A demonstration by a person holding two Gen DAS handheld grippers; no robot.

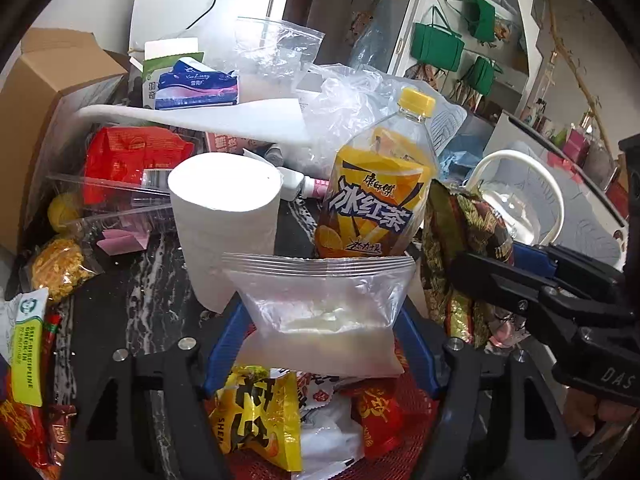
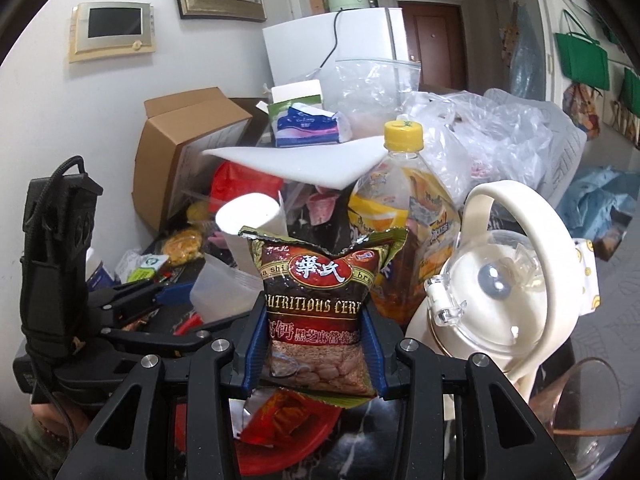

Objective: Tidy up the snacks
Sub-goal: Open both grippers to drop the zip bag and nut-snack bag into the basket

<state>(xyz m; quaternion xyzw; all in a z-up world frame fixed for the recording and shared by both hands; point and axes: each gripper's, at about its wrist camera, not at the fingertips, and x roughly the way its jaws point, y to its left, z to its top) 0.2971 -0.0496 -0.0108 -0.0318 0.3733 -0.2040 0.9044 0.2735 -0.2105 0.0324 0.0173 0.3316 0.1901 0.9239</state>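
In the left wrist view my left gripper (image 1: 322, 308) has its blue pads against both sides of a clear zip bag (image 1: 320, 320) holding something white. The bag stands upright over a red mesh basket (image 1: 416, 404) with snack packets, among them a yellow packet (image 1: 256, 412). In the right wrist view my right gripper (image 2: 314, 356) is shut on a brown and green cereal packet (image 2: 316, 300), upright above a red dish (image 2: 280, 440). The same right gripper (image 1: 488, 260) with its cereal packet (image 1: 460, 232) appears at the right of the left wrist view.
Right behind the bag stand a paper roll (image 1: 224, 220) and a yellow iced tea bottle (image 1: 376, 192). A cream jug (image 2: 500, 288) is close to the right of the cereal packet. A cardboard box (image 2: 184, 144), plastic bags (image 2: 480, 128) and loose packets crowd the dark marble table (image 1: 132, 312).
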